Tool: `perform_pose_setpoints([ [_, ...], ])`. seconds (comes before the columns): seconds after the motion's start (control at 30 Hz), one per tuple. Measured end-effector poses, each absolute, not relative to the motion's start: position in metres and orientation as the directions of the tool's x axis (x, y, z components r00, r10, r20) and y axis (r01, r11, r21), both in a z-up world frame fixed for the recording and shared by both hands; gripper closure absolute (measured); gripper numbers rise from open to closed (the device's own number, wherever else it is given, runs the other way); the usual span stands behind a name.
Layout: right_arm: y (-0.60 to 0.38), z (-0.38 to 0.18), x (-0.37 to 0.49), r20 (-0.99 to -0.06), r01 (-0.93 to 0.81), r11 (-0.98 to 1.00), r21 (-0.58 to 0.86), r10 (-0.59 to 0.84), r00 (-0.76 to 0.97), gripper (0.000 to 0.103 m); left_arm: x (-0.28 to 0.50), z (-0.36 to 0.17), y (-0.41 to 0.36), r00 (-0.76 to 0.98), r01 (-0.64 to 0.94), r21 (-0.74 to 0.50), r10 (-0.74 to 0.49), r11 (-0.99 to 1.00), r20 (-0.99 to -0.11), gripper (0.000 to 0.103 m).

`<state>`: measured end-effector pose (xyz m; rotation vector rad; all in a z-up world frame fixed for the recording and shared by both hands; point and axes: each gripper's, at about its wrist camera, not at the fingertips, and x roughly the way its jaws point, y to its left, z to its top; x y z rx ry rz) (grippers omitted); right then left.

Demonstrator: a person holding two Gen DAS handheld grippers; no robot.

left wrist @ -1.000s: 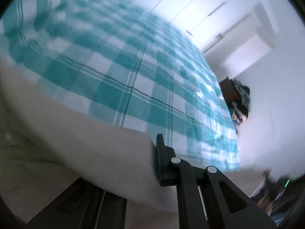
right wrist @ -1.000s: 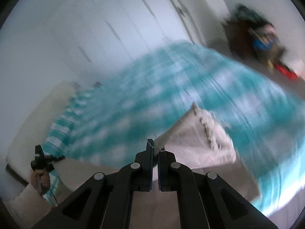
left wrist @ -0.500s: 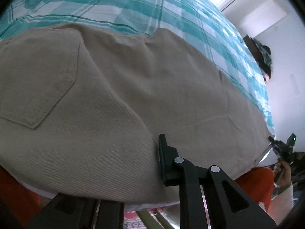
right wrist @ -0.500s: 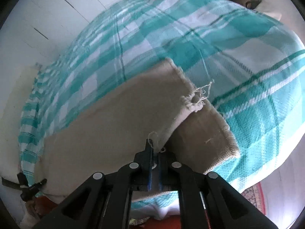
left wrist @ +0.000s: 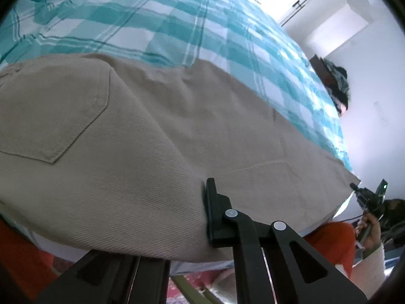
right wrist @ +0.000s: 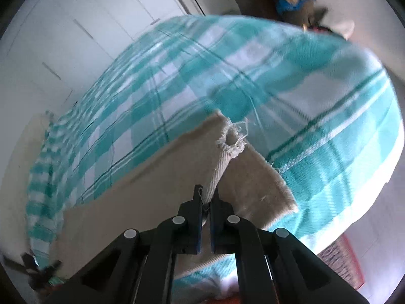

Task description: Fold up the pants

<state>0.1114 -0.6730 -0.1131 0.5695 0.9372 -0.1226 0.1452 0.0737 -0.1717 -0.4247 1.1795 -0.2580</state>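
Beige pants (left wrist: 157, 131) lie stretched along the near edge of a bed with a teal and white checked cover (left wrist: 157, 22). A back pocket (left wrist: 55, 116) shows at the left. My left gripper (left wrist: 202, 210) is at the waist end; the cloth drapes over its left finger, so only its right finger (left wrist: 215, 210) shows. In the right wrist view my right gripper (right wrist: 206, 200) is shut on the frayed hem (right wrist: 231, 139) of the upper pant leg (right wrist: 141, 174), lifting it off the lower leg (right wrist: 255, 187).
White wardrobe doors (right wrist: 83, 27) stand behind the bed. A dark cabinet with clutter (right wrist: 283, 0) stands at the far corner. My other gripper and hand (left wrist: 369, 207) show at the bed's right edge. An orange-red cloth (left wrist: 331, 240) is below the bed edge.
The pants have come down from the air onto the bed and now lie flat along its near edge. Both grippers kept their hold and dropped low to the bed edge.
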Motion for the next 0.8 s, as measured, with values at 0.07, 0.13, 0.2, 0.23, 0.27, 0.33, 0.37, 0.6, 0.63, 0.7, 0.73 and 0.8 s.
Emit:
perform_pose_setpoints([
  [0.07,-0.676,-0.117,0.109,-0.809,0.363,0.844,0.394,0.132,0.572,0.099,0.145,-0.186,0.070,0.328,-0.038,-0.427,-0.392,0.904,-0.859,0.100],
  [0.13,-0.680,-0.134,0.106,-0.842,0.403,0.833,0.380,0.131,0.524,0.099,0.145,-0.194,0.068,0.317,-0.044,-0.411,-0.378,0.910,-0.870,0.100],
  [0.2,-0.681,-0.142,0.105,-0.852,0.422,0.823,0.380,0.134,0.506,0.099,0.145,-0.195,0.067,0.314,-0.042,-0.407,-0.375,0.912,-0.873,0.099],
  [0.23,-0.681,-0.141,0.106,-0.852,0.419,0.828,0.373,0.127,0.507,0.099,0.146,-0.194,0.067,0.311,-0.039,-0.401,-0.370,0.915,-0.876,0.098],
  [0.27,-0.679,-0.141,0.107,-0.858,0.415,0.837,0.357,0.118,0.501,0.099,0.147,-0.192,0.066,0.307,-0.034,-0.386,-0.358,0.922,-0.882,0.093],
  [0.33,-0.676,-0.141,0.111,-0.868,0.407,0.853,0.327,0.100,0.486,0.094,0.143,-0.186,0.064,0.299,-0.017,-0.344,-0.324,0.939,-0.898,0.086],
  [0.37,-0.675,-0.139,0.110,-0.866,0.401,0.855,0.328,0.102,0.490,0.092,0.138,-0.182,0.061,0.289,0.001,-0.322,-0.309,0.947,-0.906,0.076],
  [0.6,-0.663,-0.098,0.066,-0.822,0.499,0.855,0.141,-0.180,0.541,0.047,0.083,-0.140,0.051,0.284,0.116,-0.185,-0.211,0.976,-0.935,0.037],
  [0.63,-0.656,-0.088,0.059,-0.796,0.515,0.849,0.118,-0.230,0.561,0.047,0.083,-0.131,0.048,0.303,0.123,-0.182,-0.212,0.976,-0.929,0.037],
  [0.7,-0.640,-0.070,0.053,-0.744,0.520,0.842,0.144,-0.254,0.618,0.047,0.091,-0.114,0.039,0.353,0.136,-0.181,-0.219,0.974,-0.910,0.037],
  [0.73,-0.627,-0.062,0.053,-0.710,0.508,0.841,0.185,-0.243,0.661,0.047,0.101,-0.106,0.030,0.388,0.144,-0.189,-0.232,0.971,-0.892,0.036],
  [0.8,-0.602,-0.056,0.059,-0.666,0.474,0.843,0.254,-0.203,0.718,0.046,0.120,-0.100,0.013,0.415,0.165,-0.200,-0.252,0.966,-0.874,0.034],
])
